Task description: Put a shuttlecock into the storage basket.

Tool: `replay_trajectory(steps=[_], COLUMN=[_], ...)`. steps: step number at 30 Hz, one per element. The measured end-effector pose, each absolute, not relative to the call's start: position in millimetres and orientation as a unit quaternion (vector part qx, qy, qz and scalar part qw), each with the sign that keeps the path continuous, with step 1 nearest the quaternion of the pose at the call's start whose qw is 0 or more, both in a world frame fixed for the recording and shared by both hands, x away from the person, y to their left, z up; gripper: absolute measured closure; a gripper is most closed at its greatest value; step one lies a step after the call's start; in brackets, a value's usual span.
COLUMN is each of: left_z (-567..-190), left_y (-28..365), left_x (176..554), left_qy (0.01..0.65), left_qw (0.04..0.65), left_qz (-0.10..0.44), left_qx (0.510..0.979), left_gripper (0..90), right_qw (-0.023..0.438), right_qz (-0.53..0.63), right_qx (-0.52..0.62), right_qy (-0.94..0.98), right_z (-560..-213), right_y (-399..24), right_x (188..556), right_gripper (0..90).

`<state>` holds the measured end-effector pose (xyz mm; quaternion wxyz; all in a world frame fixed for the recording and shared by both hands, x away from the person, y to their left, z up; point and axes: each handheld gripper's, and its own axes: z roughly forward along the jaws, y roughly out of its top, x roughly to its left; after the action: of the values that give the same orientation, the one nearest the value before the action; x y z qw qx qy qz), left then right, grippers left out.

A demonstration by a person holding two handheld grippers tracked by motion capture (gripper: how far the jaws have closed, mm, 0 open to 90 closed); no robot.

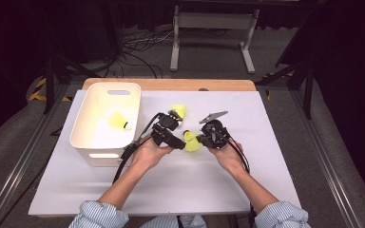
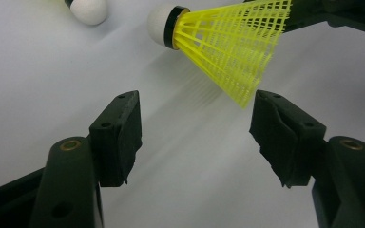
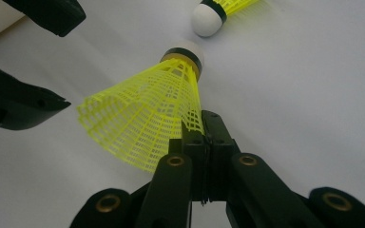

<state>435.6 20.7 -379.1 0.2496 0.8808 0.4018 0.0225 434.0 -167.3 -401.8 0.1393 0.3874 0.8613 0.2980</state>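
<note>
Right tongs (image 3: pixel 204 124) pinch the rim of the shuttle's (image 3: pixel 147 114) yellow skirt, clear of the surface (image 3: pixel 313 95). Long axis runs away from these tongs, cork far end. Left tongs (image 2: pixel 197 130) stand wide, empty, the skirt just ahead of their tips. Handover judged next: left tongs nearer the skirt than the cork.

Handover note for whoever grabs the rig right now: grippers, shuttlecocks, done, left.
Right gripper: shut on the skirt rim of a yellow shuttlecock, held above the table.
Left gripper: open, empty, jaws facing that shuttlecock's skirt.
Second shuttlecock lies on the table beyond the left gripper.
Done: one shuttlecock in bin, inside the white bin.
Left, probably: pass the held one across or carry it to the bin, then the second shuttlecock.
</note>
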Motion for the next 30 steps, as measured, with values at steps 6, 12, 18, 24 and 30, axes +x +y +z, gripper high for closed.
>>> replay_trajectory(steps=[6,12,18,24,30], left_z=[-381.7,-384.2,-387.9,-388.8,-390.5], left_y=[20.3,17.4,16.1,15.3,13.4], left_x=[437.3,437.7,440.1,441.1,440.7], left_qy=[0.402,0.403,0.409,0.408,0.408], left_qw=[0.247,0.241,0.24,0.243,0.247], left_qz=[0.019,0.021,0.018,0.017,0.019], left_qx=[0.881,0.882,0.88,0.88,0.878], left_gripper=[35.2,35.3,35.9,39.4,46.0], right_qw=[0.137,0.136,0.133,0.132,0.126], right_qz=[0.298,0.302,0.307,0.308,0.312], right_qx=[0.384,0.384,0.379,0.378,0.376], right_qy=[0.863,0.862,0.863,0.863,0.863], right_z=[-400.5,-398.4,-396.6,-396.4,-395.6], right_y=[-162.3,-161.6,-158.9,-157.4,-155.7], right_x=[432.9,431.6,429.7,428.7,426.5], right_gripper=[89.7,89.7,89.7,89.7,89.6])
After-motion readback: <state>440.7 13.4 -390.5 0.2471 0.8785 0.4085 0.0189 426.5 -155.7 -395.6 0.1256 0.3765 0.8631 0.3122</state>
